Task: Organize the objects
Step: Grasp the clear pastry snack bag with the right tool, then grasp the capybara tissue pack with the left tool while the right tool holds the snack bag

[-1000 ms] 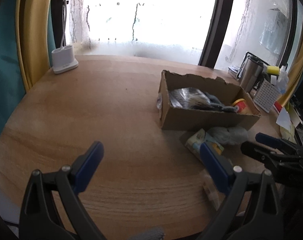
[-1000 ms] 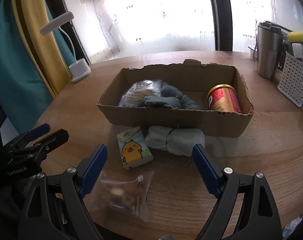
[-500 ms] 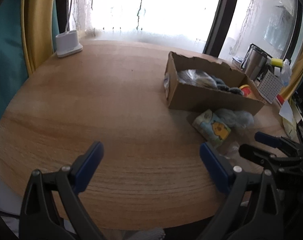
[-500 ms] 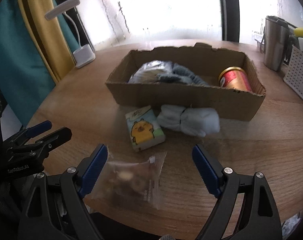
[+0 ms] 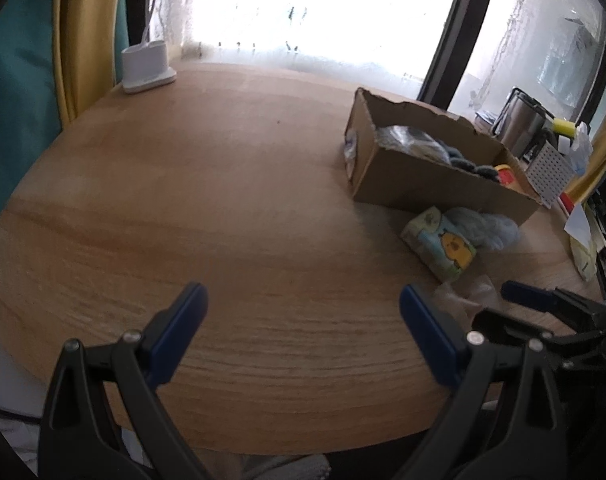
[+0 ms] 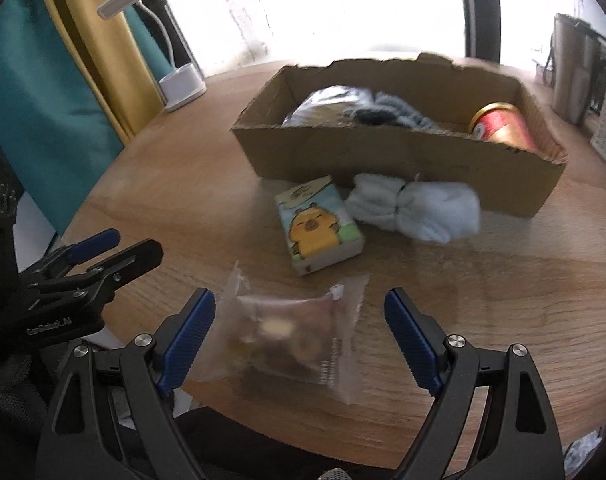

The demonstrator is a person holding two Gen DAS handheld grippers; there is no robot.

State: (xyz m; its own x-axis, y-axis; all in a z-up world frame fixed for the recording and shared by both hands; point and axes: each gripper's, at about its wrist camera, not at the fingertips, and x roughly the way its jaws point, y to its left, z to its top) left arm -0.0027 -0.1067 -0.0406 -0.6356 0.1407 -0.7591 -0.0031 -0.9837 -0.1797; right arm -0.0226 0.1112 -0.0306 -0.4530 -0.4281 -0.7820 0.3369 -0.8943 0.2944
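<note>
Snack packet point(image 6: 291, 340) on table between spread right gripper point(image 6: 299, 312) jaws, untouched; left gripper point(image 5: 303, 304) jaws spread, empty.

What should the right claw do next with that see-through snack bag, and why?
Probably lower the right claw a little and close it on the snack bag. It is open, with the bag lying between its fingers on the table, still outside the cardboard box. The left claw is open over bare wood.

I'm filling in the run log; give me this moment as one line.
right tongs: open, over snack bag | left tongs: open, empty | tissue pack, socks: outside box
</note>
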